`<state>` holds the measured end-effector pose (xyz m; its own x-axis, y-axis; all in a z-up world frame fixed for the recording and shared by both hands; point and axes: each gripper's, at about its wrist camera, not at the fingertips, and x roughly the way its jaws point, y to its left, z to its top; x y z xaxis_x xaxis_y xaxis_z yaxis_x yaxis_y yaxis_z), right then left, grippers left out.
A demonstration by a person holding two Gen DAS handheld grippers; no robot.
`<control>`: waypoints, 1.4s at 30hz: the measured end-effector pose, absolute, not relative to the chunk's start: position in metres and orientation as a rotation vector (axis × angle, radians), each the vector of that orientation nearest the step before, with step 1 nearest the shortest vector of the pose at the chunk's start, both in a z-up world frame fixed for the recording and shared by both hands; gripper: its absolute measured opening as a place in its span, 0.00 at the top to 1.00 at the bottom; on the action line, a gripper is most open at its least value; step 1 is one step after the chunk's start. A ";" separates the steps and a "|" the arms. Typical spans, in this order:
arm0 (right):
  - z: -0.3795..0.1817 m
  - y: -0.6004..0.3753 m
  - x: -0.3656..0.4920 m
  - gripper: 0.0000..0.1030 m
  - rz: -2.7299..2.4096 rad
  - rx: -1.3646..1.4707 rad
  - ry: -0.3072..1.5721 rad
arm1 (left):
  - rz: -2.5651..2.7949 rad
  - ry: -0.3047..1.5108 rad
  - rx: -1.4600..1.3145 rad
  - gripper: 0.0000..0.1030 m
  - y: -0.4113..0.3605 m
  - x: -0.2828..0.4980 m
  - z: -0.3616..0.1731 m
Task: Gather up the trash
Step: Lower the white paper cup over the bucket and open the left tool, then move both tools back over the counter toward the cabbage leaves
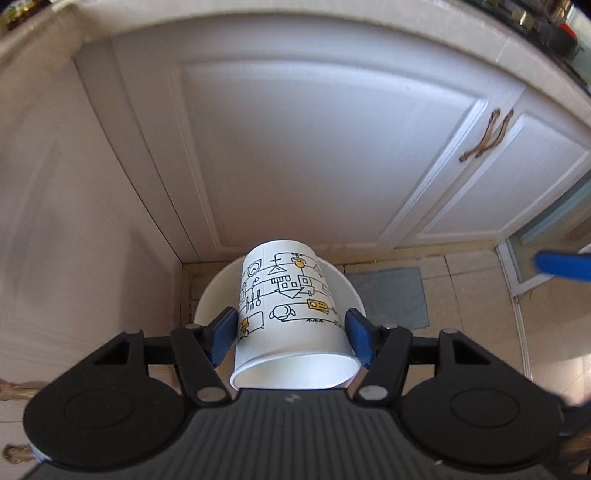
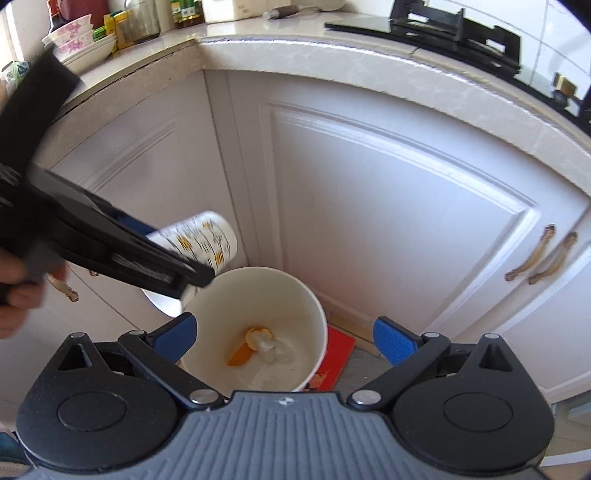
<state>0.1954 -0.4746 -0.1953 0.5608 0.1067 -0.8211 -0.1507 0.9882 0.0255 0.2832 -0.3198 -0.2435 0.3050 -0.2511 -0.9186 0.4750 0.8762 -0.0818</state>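
Trash here means the printed cup (image 1: 291, 314) and what already lies in the bin (image 2: 314, 314).

Cabinets (image 1: 314, 147): white panelled doors fill the background of both views, counter (image 2: 332, 48) above, pale tile floor (image 1: 480, 295) below. Paired bronze handles (image 2: 541, 254) on the doors to the right.

Bin: white, round, open top, standing on the floor in the cabinet corner. A red flat item (image 2: 338, 354) lies on the floor touching or just beside its right side; cannot tell what it is.

Left gripper (image 1: 291, 334): both blue pads (image 1: 360, 338) press the cup's sides near its mouth. Held firm; no gap seen at either pad. The cup is tipped, base pointing forward and down, mouth toward the camera. In the right wrist view it hangs over the bin's left rim, above the opening, not inside. That view is motion-blurred.

Right gripper (image 2: 284, 338): fingers spread wide, nothing between them but the bin seen beyond. Poised above the bin, carrying nothing.

Bin contents: 1 orange peel piece (image 2: 247, 345) and a whitish crumpled lump (image 2: 271, 349) at the bottom. Nothing else visible inside.

Progress, judged: at least 2 bits are already in. The cup is at the point of drop-off but not yet let go. Left to do: open the left pads so it falls in. Whether more rubbish waits elsewhere cannot be told; the counter shows only bowls (image 2: 77, 37) and bottles (image 2: 184, 11).
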 end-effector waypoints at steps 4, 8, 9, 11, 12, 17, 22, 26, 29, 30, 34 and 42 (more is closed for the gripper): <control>-0.186 -0.485 0.181 0.00 0.095 -0.045 0.947 | -0.479 1.205 0.256 0.37 -0.331 0.287 -0.275; -0.175 -0.494 0.167 0.00 0.071 -0.026 0.934 | -0.462 1.217 0.272 0.18 -0.338 0.292 -0.295; -0.173 -0.495 0.165 0.00 0.066 -0.020 0.933 | -0.458 1.210 0.277 0.10 -0.339 0.292 -0.298; -0.170 -0.498 0.161 0.00 0.053 -0.006 0.929 | -0.458 1.200 0.273 0.09 -0.341 0.292 -0.301; -0.169 -0.498 0.160 0.00 0.047 -0.003 0.930 | -0.457 1.207 0.272 0.09 -0.342 0.294 -0.303; -0.165 -0.498 0.156 0.00 0.032 -0.006 0.931 | -0.456 1.185 0.280 0.09 -0.346 0.292 -0.292; -0.160 -0.494 0.161 0.00 0.045 -0.010 0.932 | -0.459 1.141 0.299 0.09 -0.345 0.288 -0.271; -0.153 -0.491 0.162 0.00 0.059 -0.024 0.926 | -0.466 1.112 0.294 0.09 -0.342 0.284 -0.252; -0.146 -0.486 0.163 0.00 0.064 -0.045 0.914 | -0.462 1.107 0.293 0.09 -0.339 0.282 -0.238; -0.144 -0.485 0.164 0.00 0.071 -0.045 0.911 | -0.464 1.105 0.294 0.09 -0.337 0.281 -0.233; -0.132 -0.481 0.167 0.00 0.100 -0.049 0.912 | -0.469 1.083 0.302 0.09 -0.330 0.275 -0.211; -0.093 -0.465 0.166 0.00 0.132 -0.120 0.862 | -0.466 1.028 0.248 0.09 -0.298 0.262 -0.154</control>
<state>0.1658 -0.4655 -0.0932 0.6435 0.0671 -0.7625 -0.1639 0.9851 -0.0516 0.2621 -0.2979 -0.1538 0.4307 -0.2548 -0.8658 0.4829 0.8755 -0.0175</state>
